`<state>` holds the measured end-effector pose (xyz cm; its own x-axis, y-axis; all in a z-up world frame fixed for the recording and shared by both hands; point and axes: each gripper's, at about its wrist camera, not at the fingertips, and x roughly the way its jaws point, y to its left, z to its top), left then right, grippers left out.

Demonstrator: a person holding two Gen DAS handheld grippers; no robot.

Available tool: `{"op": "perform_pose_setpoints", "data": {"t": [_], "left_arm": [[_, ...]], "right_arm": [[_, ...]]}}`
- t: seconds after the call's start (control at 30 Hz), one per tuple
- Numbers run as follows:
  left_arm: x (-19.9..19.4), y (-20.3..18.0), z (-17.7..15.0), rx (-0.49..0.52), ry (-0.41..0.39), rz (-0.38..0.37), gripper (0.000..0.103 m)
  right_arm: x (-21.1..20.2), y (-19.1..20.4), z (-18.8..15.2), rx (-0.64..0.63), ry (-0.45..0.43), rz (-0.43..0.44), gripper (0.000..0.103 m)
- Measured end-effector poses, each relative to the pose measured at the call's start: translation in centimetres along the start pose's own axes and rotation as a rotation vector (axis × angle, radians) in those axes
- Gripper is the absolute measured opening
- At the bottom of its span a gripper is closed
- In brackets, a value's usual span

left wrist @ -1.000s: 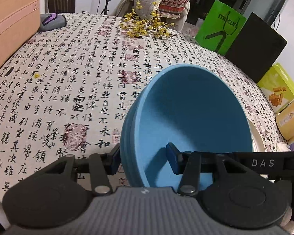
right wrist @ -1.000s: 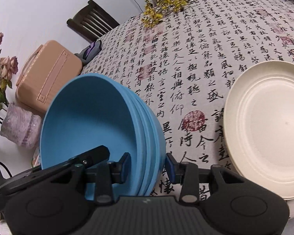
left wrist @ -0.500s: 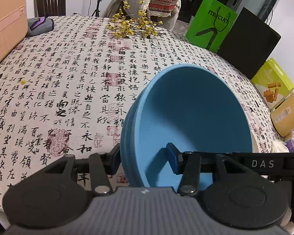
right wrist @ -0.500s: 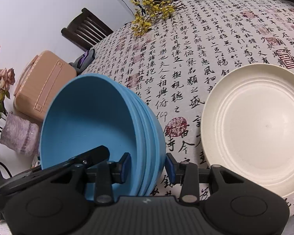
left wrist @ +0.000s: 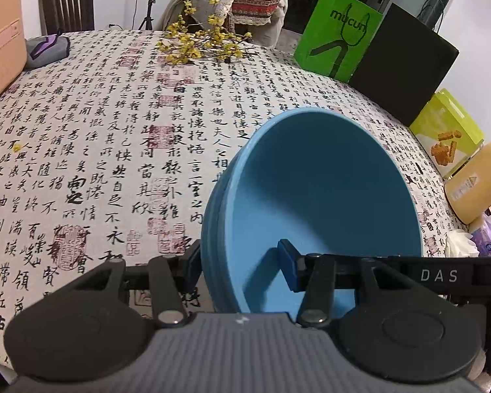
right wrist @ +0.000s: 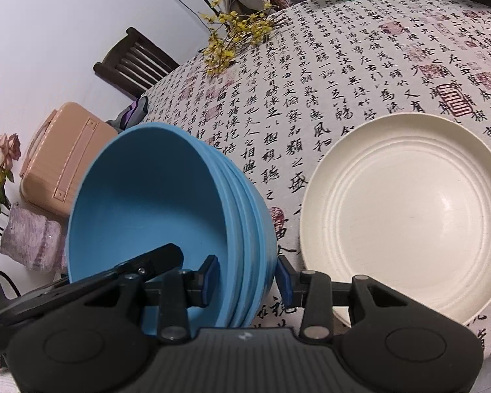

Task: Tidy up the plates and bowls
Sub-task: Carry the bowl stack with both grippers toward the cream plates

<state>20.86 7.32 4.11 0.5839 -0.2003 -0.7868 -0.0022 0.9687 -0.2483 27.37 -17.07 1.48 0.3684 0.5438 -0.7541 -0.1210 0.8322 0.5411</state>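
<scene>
A stack of blue bowls (left wrist: 314, 203), nested closely so that several rims show as thin parallel bands along the outer wall, is matte sky blue inside and out and is tipped up on its side with the open mouth facing the cameras. The left gripper (left wrist: 242, 267) is clamped on one side of the stack's rim, one blue pad against the outside wall and the other inside the innermost bowl; the right gripper (right wrist: 247, 278) grips the opposite side of the rim (right wrist: 245, 229) in the same way, one pad inside and one outside, both partly closed on the walls. Just beside the stack, on the right gripper's side, a cream plate (right wrist: 406, 213) with faint concentric rings lies flat on the counter (left wrist: 98, 137). The counter is covered by a pale cloth printed with black calligraphy and red seal stamps. Beyond the stack, at the far edge, lies a sprig of yellow flowers (left wrist: 203, 44), and farther off stand a green paper bag (left wrist: 337, 29) and a black box (left wrist: 406, 62). To the stack's other side sit a peach-coloured case (right wrist: 62, 160) and a small grey and purple pouch (left wrist: 45, 49), with a dark wooden chair (right wrist: 137, 62) behind them against a white wall. A yellow-green snack box (left wrist: 448, 131) and a pale yellow bottle (left wrist: 478, 183) lie near the counter's edge past the bowls.
</scene>
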Motion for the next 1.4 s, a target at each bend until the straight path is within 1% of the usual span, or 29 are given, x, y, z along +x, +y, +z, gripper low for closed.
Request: {"op": "perform_pose_setpoints", "data": {"t": [0.67, 1.0, 1.4], "left_arm": [[2.2, -4.1, 1.0, 0.042, 0.015, -0.033, 0.049], [4.1, -7.0, 1.2, 0.087, 0.033, -0.058, 0.048], [6.7, -10.4, 1.0, 0.125, 0.079, -0.094, 0.048]], "right_arm": [[-2.1, -3.9, 0.6, 0.047, -0.047, -0.012, 0.038], [-3.2, -7.0, 1.0, 0.087, -0.069, -0.027, 0.038], [-4.5, -11.1, 1.3, 0.141, -0.079, -0.063, 0.038]]}}
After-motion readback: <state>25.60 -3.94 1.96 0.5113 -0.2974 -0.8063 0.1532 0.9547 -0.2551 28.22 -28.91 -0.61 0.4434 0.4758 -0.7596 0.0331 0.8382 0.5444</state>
